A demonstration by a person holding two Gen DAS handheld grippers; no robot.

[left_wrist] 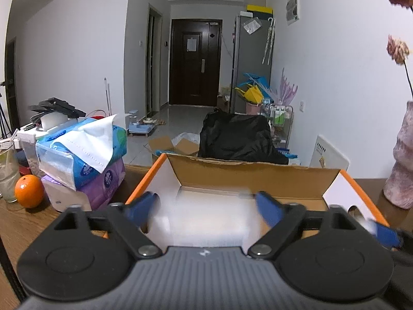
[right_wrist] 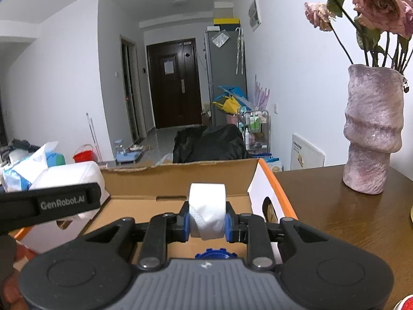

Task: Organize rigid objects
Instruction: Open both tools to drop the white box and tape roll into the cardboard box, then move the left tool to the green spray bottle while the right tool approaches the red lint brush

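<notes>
An open cardboard box (left_wrist: 258, 178) with orange edges stands on the wooden table; it also shows in the right wrist view (right_wrist: 178, 180). My left gripper (left_wrist: 206, 209) is above the box, its blue fingers spread wide around a blurred white roll (left_wrist: 206, 222); the blur hides whether they touch it. My right gripper (right_wrist: 206, 226) is shut on a small white paper roll (right_wrist: 206, 209), held upright over the box. A blue ridged cap (right_wrist: 211, 253) lies in the box below it. The left gripper's body (right_wrist: 51, 204) shows at the left of the right wrist view.
Stacked tissue packs (left_wrist: 82, 160), an orange (left_wrist: 28, 191) and a glass (left_wrist: 7, 175) stand left of the box. A pink vase (right_wrist: 371, 134) with dried roses stands on the table (right_wrist: 335, 219) to the right. A white board (left_wrist: 330, 155) leans behind.
</notes>
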